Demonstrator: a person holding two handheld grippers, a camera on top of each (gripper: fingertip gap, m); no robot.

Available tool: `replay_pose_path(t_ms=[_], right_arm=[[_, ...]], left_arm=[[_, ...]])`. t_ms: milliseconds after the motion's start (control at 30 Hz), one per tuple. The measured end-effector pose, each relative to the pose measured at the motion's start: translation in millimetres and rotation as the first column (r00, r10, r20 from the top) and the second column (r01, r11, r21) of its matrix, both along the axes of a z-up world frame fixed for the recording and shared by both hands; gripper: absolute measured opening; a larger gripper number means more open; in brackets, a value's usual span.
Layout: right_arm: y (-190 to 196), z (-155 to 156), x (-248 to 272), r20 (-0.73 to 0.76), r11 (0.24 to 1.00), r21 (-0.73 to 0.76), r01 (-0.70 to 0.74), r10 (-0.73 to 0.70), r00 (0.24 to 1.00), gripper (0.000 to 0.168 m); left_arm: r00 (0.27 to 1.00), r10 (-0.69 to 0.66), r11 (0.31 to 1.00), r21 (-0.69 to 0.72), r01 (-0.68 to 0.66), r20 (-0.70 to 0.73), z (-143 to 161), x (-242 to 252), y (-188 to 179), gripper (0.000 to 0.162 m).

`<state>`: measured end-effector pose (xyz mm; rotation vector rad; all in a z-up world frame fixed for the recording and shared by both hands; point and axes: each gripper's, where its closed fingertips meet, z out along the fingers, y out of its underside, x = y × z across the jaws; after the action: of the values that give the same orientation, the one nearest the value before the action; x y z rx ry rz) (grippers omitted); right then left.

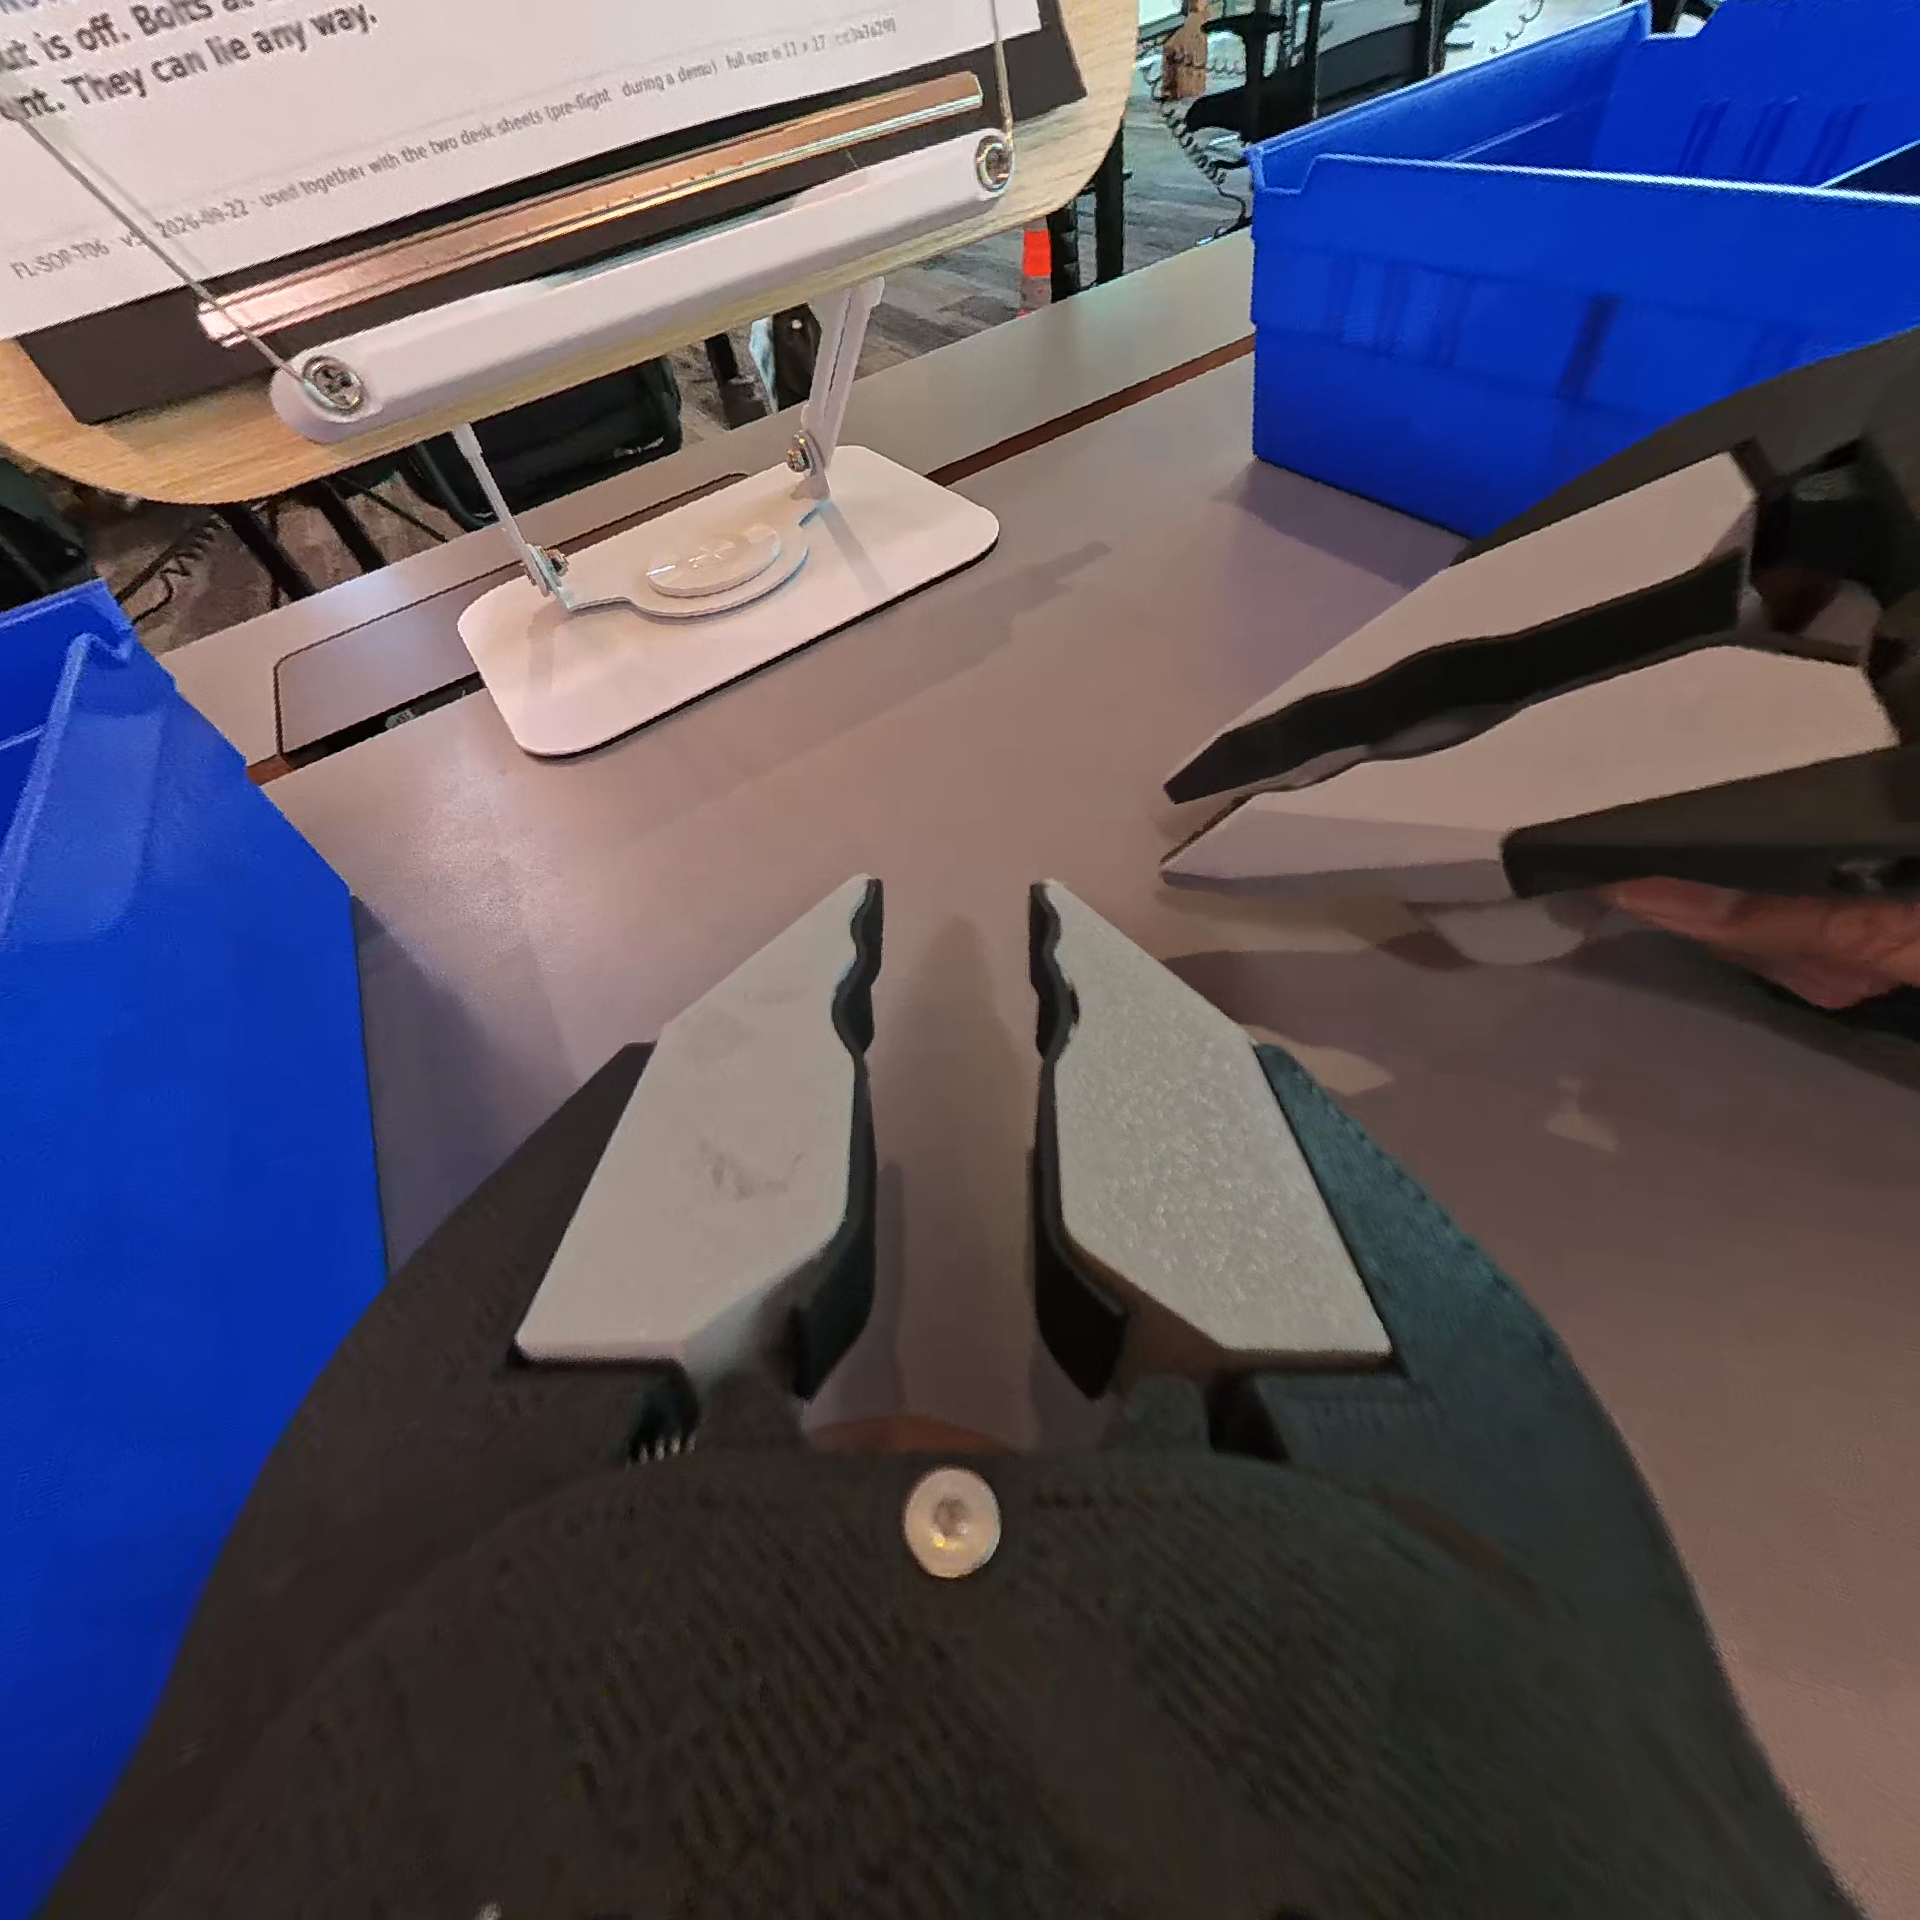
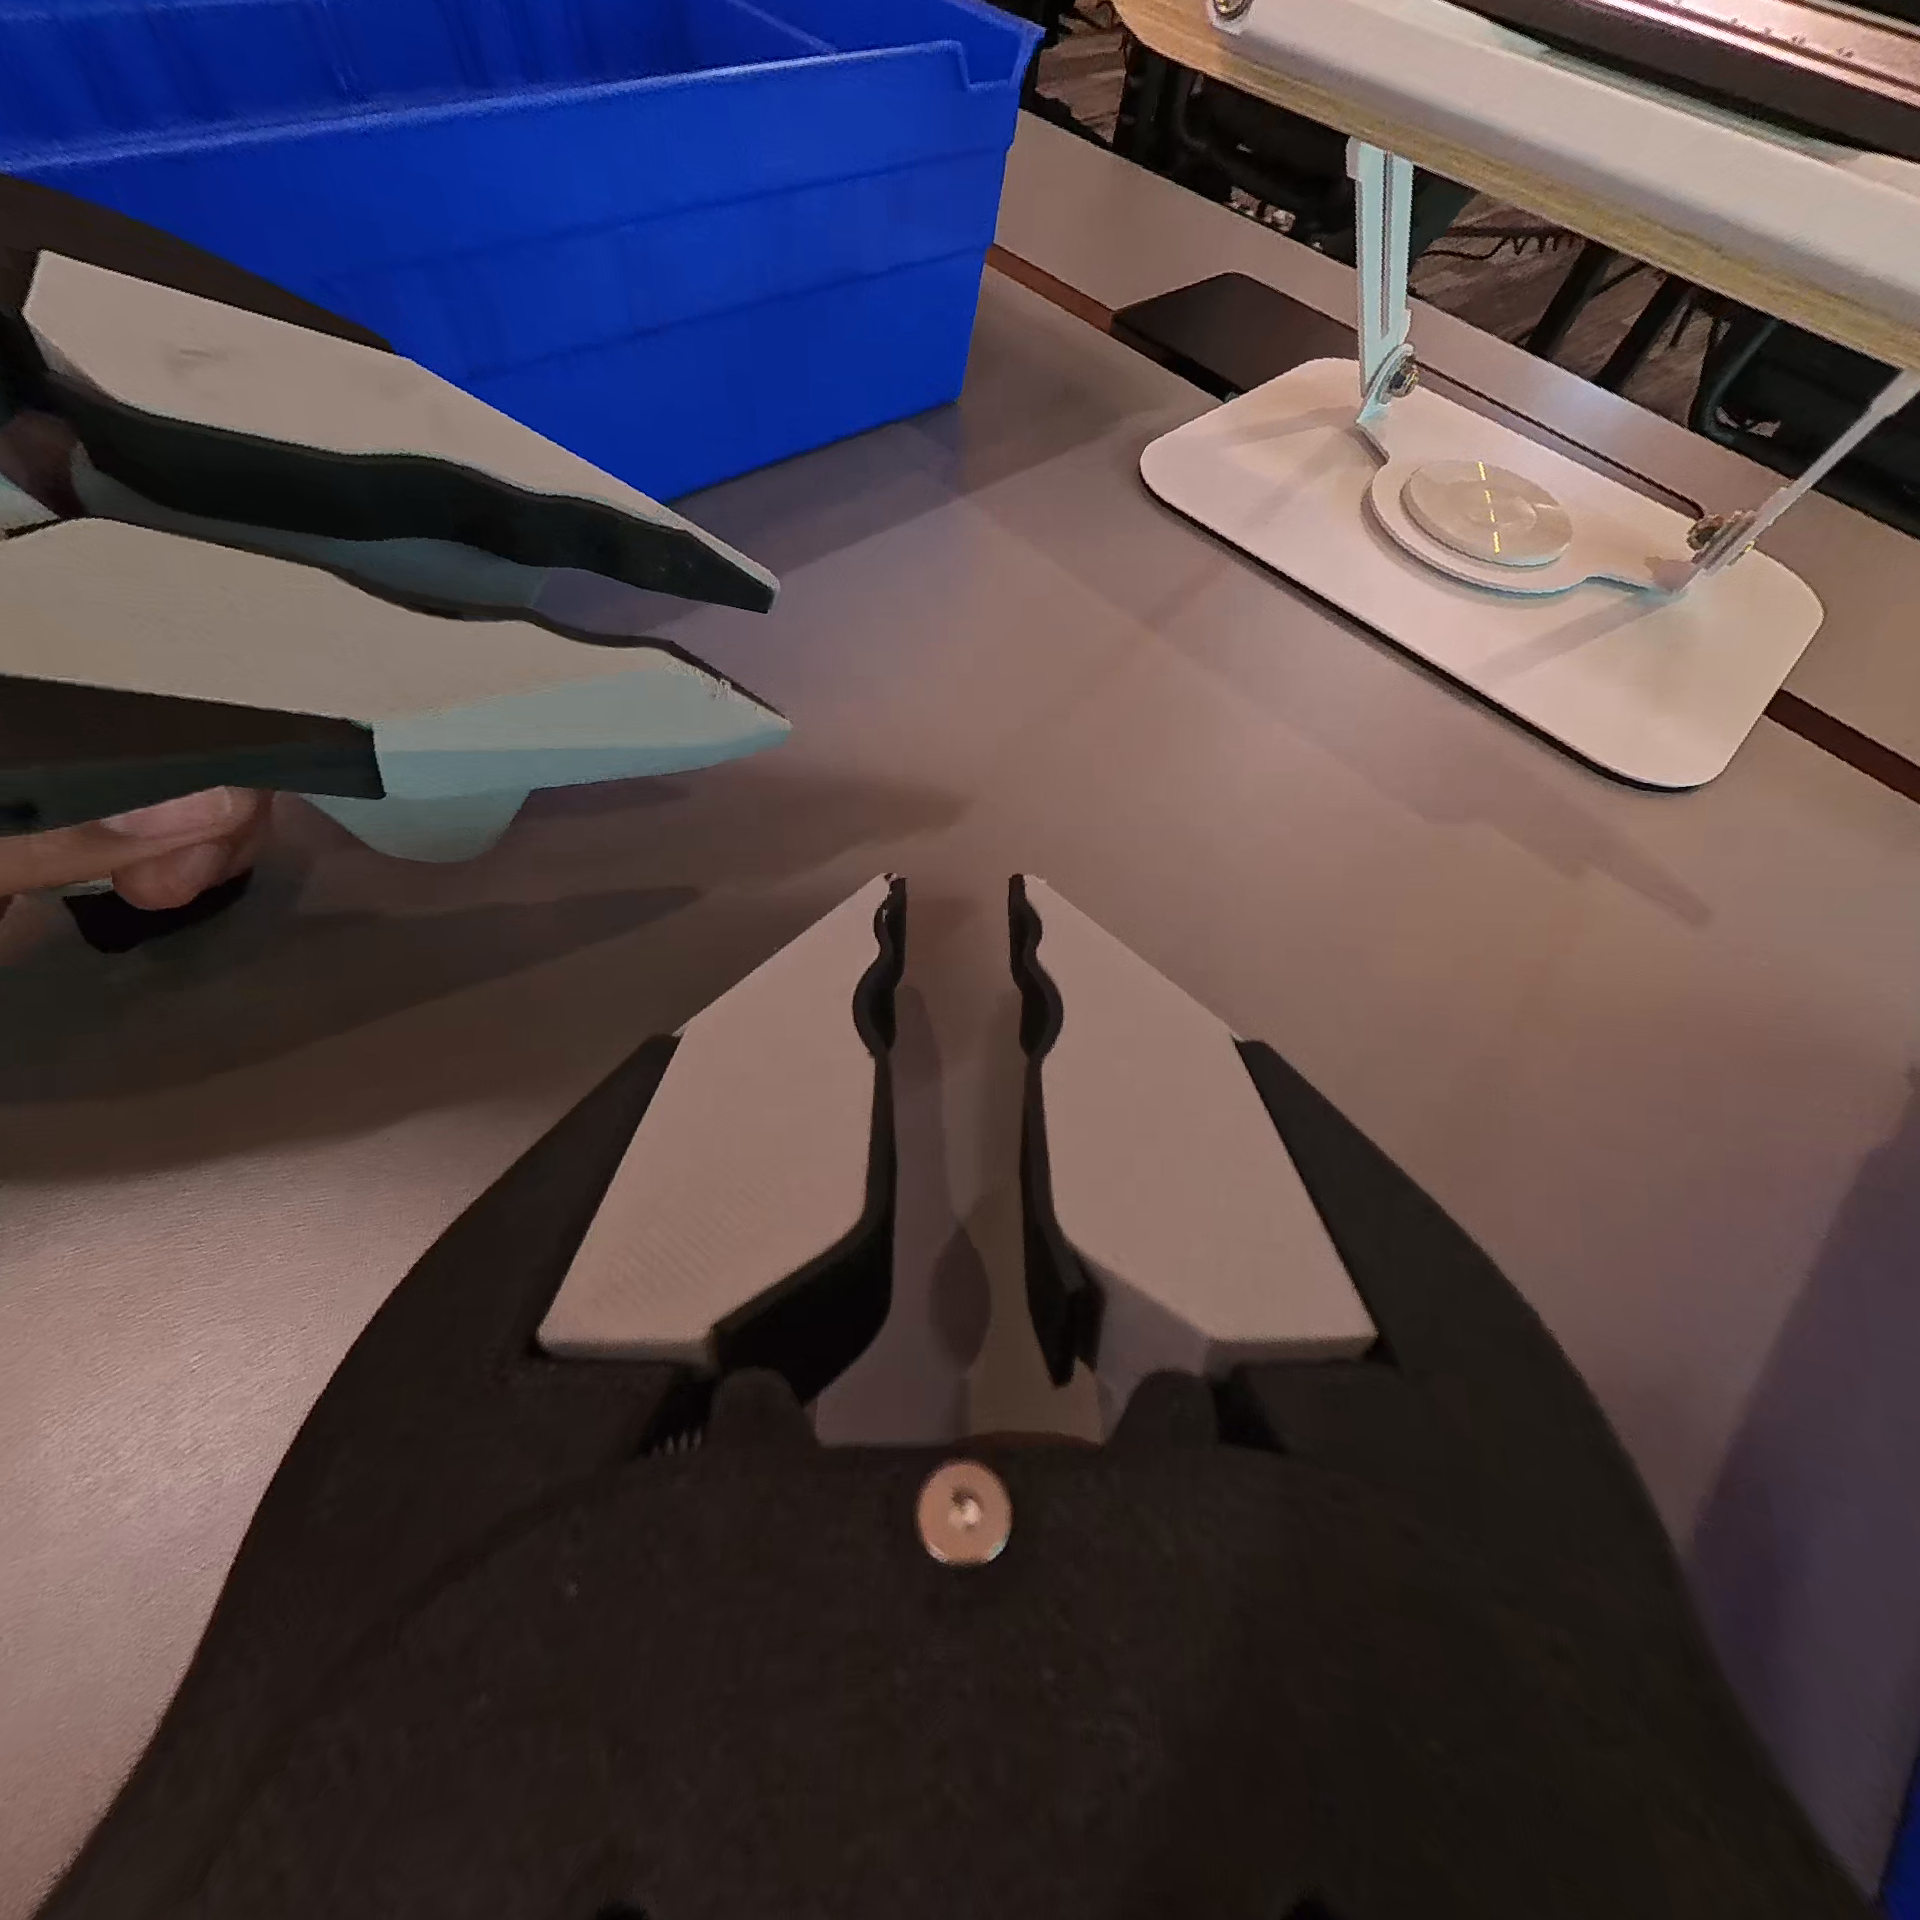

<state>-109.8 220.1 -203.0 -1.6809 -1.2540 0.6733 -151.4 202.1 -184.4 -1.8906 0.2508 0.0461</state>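
My left gripper (image 1: pixel 956 894) hovers just above the grey table (image 1: pixel 1039 707), jaws open with a gap and nothing between them. My right gripper (image 2: pixel 954 885) is also open and empty, low over the same table (image 2: pixel 1195 831). Each shows in the other's view: the right gripper (image 1: pixel 1169 826) comes in from the right of the left wrist view, the left gripper (image 2: pixel 779 660) from the left of the right wrist view. Their tips point toward each other, a short way apart. A hand (image 1: pixel 1787 951) holds the right gripper's handle.
A white document stand (image 1: pixel 727 613) with a printed sheet (image 1: pixel 468 135) stands at the table's far side, also in the right wrist view (image 2: pixel 1475 561). A blue bin (image 1: pixel 1558 301) sits at the far right and another blue bin (image 1: pixel 156 1039) close on the left.
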Motion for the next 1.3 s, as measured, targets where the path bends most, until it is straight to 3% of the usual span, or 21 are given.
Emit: replay_pose_path(t_ms=[167,367,600,1033,1300], right_arm=[[6,-6,-5,0.021,0.999,-0.051,0.007,-0.006,1.0,0.036],[-7,-3,-7,-0.013,0.989,-0.093,-0.112,0.112,0.994,0.049],[-11,8,-5,-0.078,0.99,-0.054,-0.132,0.127,0.989,0.047],[-11,4,-9,-0.047,0.991,-0.041,-0.126,0.124,0.991,0.046],[-11,6,-9,-0.047,0.992,-0.014,-0.126,0.126,0.991,0.046]], left_arm=[[0.997,-0.076,0.995,-0.066,0.075,-0.006,-9,11,4,0.046],[0.977,-0.204,0.979,-0.033,0.202,-0.061,-6,25,-20,0.044],[0.962,-0.26,0.959,-0.097,0.267,0.08,-12,29,-32,0.052],[0.954,-0.279,0.96,-0.068,0.273,-0.113,-12,32,-33,0.054],[0.952,-0.306,0.949,-0.069,0.306,0.012,2,45,-48,0.063]])
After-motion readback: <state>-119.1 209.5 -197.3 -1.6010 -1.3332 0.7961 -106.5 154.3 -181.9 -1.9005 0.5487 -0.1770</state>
